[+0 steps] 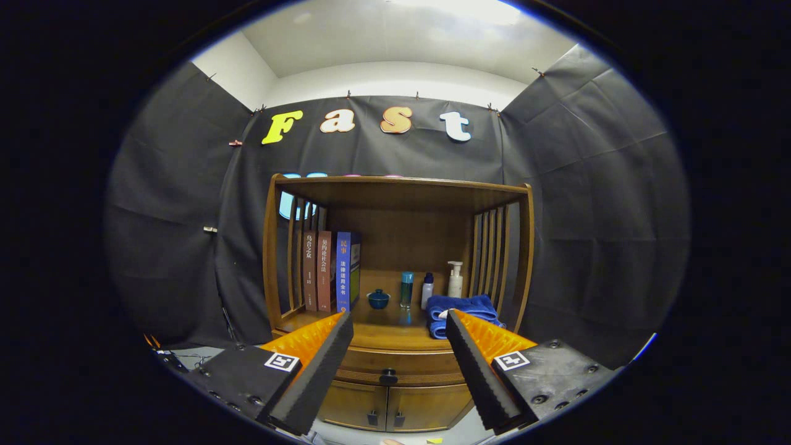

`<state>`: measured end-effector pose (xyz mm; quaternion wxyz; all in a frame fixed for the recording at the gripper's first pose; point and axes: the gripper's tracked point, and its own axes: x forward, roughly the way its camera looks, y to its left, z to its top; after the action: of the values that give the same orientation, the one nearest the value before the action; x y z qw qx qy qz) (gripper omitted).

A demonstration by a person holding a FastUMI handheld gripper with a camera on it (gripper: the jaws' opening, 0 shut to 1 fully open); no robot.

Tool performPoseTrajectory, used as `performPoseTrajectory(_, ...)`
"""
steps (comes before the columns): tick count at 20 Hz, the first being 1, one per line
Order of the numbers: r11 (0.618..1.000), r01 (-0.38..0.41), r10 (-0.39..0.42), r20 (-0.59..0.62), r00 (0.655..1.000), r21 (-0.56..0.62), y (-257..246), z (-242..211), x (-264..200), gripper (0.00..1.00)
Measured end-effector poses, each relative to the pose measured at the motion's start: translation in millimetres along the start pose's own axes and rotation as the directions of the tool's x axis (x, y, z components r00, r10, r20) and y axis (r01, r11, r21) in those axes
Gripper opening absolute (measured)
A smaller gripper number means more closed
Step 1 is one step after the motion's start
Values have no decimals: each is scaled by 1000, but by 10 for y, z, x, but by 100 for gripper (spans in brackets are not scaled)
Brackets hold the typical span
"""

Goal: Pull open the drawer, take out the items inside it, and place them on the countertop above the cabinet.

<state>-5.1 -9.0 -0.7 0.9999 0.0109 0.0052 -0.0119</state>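
A wooden cabinet stands ahead of me with its drawer (pixel 395 364) closed, a small dark knob (pixel 388 374) at the drawer's front centre. Above the drawer lies the countertop (pixel 389 330), a wooden shelf under a slatted hutch. My gripper (pixel 400 324) is open with nothing between its fingers. It hovers some way back from the cabinet. The knob shows in the gap between the two fingers, a little below their tips. The drawer's contents are hidden.
On the countertop stand three books (pixel 330 271) at the left, a small blue lidded pot (pixel 378 299), a teal bottle (pixel 406 289), a white bottle (pixel 427 290), a pump bottle (pixel 455 279) and a folded blue towel (pixel 460 309). Two small doors (pixel 388 405) sit below the drawer.
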Motion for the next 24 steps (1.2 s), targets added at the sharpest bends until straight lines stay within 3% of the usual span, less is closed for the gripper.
performPoseTrajectory(13,1000,2,-2,-30,1000,-2,-38,-86,247,99)
performPoseTrajectory(24,998,23,-13,-181,983,54,-180,-957,846,99)
